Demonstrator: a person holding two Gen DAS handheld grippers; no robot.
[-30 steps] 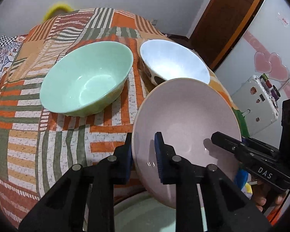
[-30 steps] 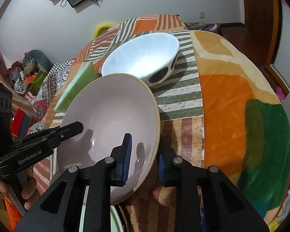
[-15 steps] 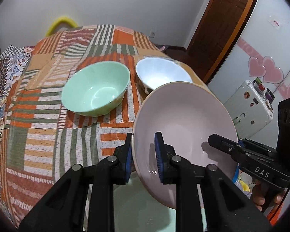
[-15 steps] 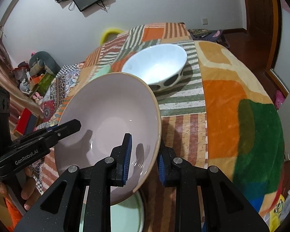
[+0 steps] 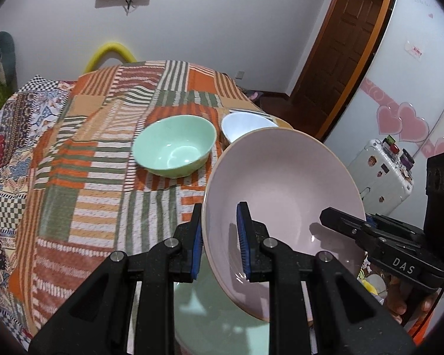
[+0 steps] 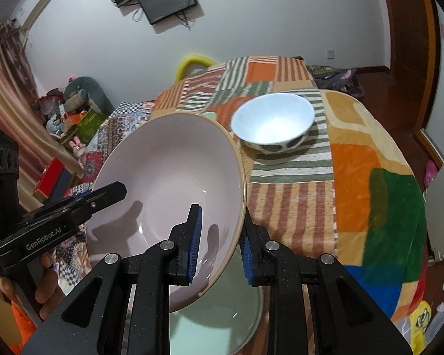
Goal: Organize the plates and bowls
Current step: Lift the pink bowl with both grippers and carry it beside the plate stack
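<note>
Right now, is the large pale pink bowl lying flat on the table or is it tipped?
Tipped. The large pale pink bowl is off the striped patchwork cloth, its rim slanting, one edge in each gripper's jaws.

- Large bowl: off the table, above its near edge, tilted, over a plate.
- Second bowl: on the table's middle, towards the far edge.
- Third bowl: just right of the second, near the right edge.

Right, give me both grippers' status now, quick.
Left gripper: closed on the rim of the pink bowl.
Right gripper: closed on the same pink bowl's opposite rim; the bowl is held tilted between the two.
</note>
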